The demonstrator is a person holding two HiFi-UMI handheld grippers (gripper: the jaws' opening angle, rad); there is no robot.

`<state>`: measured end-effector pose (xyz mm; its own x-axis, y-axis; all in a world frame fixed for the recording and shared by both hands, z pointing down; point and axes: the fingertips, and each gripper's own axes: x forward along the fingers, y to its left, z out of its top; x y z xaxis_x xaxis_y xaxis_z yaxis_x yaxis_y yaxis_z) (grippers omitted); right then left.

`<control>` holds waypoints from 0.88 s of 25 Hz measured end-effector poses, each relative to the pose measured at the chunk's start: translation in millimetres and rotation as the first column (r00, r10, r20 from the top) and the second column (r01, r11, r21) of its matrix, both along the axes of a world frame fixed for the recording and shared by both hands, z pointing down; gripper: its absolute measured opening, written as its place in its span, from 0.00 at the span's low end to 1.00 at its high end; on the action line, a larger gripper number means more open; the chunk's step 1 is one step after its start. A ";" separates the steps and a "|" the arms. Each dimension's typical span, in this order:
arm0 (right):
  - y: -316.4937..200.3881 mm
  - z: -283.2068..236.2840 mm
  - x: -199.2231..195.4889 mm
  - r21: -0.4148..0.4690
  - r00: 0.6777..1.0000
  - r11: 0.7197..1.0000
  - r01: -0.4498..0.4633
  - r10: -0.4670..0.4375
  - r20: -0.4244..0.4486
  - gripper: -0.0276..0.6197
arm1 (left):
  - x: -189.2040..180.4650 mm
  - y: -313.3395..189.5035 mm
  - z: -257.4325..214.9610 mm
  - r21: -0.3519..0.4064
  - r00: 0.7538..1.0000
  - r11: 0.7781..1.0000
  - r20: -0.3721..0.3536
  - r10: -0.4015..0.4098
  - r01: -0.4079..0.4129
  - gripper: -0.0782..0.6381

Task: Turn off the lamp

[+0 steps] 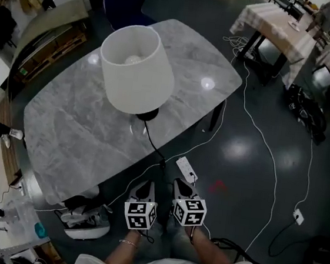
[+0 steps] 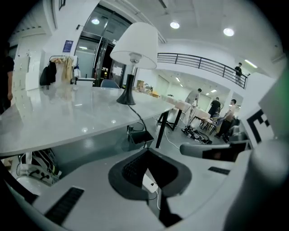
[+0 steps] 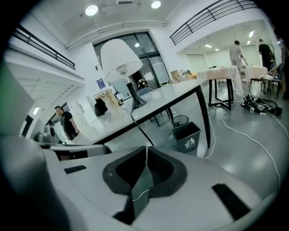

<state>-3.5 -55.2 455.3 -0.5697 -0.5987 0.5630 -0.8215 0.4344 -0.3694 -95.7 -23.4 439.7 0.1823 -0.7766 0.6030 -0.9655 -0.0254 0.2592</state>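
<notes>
I'm holding my left tongs and right tongs pinched shut, empty, beside the grey marble surface. The white-shaded lamp with black base is standing mid-surface, well apart, so I'm judging the switching-off unstarted.

The table top lies open across its left half and along the near edge, giving free passage there. The lamp stands toward the far edge, and its wide shade overhangs the base on every side. A black cord runs from the base to the near edge and drops to the power strip on the floor, crossing the direct approach. Right of the cord the top is bare to the right corner.
</notes>
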 end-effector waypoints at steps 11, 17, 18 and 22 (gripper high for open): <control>5.8 -123.9 0.2 0.121 0.999 0.993 0.019 -0.023 0.031 0.05 | -5.8 2.1 -114.5 0.153 0.999 0.987 0.008 -0.049 0.047 0.12; 5.4 -163.7 -13.3 0.196 0.998 0.979 0.057 -0.060 0.008 0.05 | -17.6 -3.7 -164.1 0.247 0.998 0.967 -0.007 -0.068 0.067 0.12; 4.2 -166.5 -15.6 0.202 0.998 0.977 0.061 -0.063 0.003 0.05 | -20.6 -5.3 -168.9 0.256 0.997 0.964 -0.010 -0.072 0.072 0.12; 2.6 -171.5 -22.8 0.218 0.997 0.973 0.078 -0.074 -0.026 0.05 | -32.0 -5.7 -177.4 0.271 0.996 0.959 -0.004 -0.086 0.084 0.12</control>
<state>-26.3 -52.5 283.8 -0.6090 -0.6638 0.4341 -0.7888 0.5640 -0.2442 -127.7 -29.0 262.4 0.1042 -0.9235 0.3691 -0.9692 -0.0109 0.2462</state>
